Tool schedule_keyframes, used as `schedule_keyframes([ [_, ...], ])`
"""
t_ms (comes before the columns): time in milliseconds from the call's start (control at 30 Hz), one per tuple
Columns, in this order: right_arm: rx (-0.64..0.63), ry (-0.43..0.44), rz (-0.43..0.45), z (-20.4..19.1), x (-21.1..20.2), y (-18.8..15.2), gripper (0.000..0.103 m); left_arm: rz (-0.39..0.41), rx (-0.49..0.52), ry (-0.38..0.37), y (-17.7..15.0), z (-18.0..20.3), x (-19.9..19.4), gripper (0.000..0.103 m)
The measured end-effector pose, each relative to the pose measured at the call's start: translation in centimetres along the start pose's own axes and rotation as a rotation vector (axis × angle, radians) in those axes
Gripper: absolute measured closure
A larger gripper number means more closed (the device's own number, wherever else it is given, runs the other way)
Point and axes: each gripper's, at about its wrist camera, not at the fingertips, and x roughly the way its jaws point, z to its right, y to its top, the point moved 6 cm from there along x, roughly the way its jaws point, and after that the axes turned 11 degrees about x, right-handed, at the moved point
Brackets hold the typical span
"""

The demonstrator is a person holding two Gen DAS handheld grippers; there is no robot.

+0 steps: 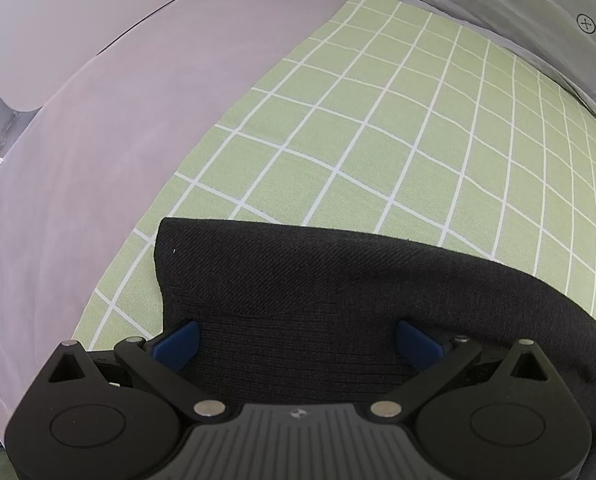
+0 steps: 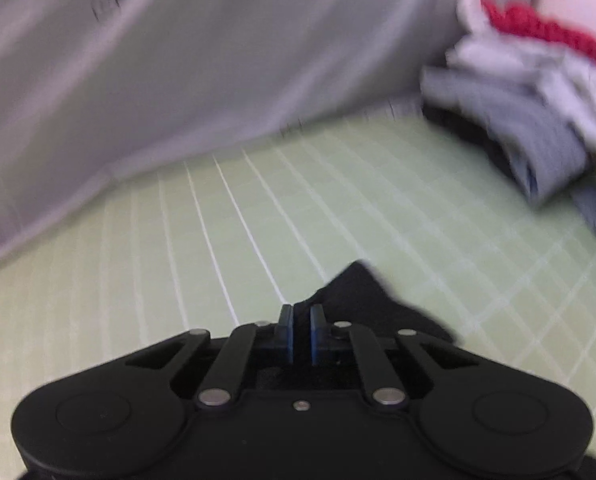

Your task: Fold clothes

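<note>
A black knitted garment [image 1: 338,288] lies folded on the green checked sheet [image 1: 378,140]. My left gripper [image 1: 298,344] is open, its blue pads [image 1: 178,344] spread wide just over the garment's near part. In the blurred right wrist view, my right gripper [image 2: 301,320] is nearly closed, and a corner of the black garment [image 2: 362,292] sticks out from between its fingers above the green sheet [image 2: 218,220].
A lilac sheet [image 1: 118,120] covers the bed to the left of the green one. A grey-white cloth [image 1: 498,0] lies along the far edge. In the right wrist view a pile of red, white and grey clothes [image 2: 538,92] sits at the far right.
</note>
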Motion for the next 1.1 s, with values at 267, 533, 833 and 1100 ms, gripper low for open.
schedule_keyframes([
  [267, 0.093, -0.03, 0.065, 4.3, -6.7, -1.6, 0.095, 0.015, -0.004, 0.005, -0.9, 0.1, -0.1, 0.0],
  [533, 0.182, -0.175, -0.111, 9.2, -5.3, -7.8, 0.067, -0.014, 0.009, -0.01, -0.1, 0.0, -0.4, 0.0],
  [833, 0.026, -0.171, -0.153, 8.0, -2.8, -6.3, 0.01, -0.014, 0.031, -0.015, 0.6, -0.1, -0.1, 0.0],
  [1100, 0.088, -0.181, -0.219, 8.9, -1.0, -5.7, 0.018, -0.016, 0.018, -0.008, 0.0, 0.4, 0.1, 0.0],
])
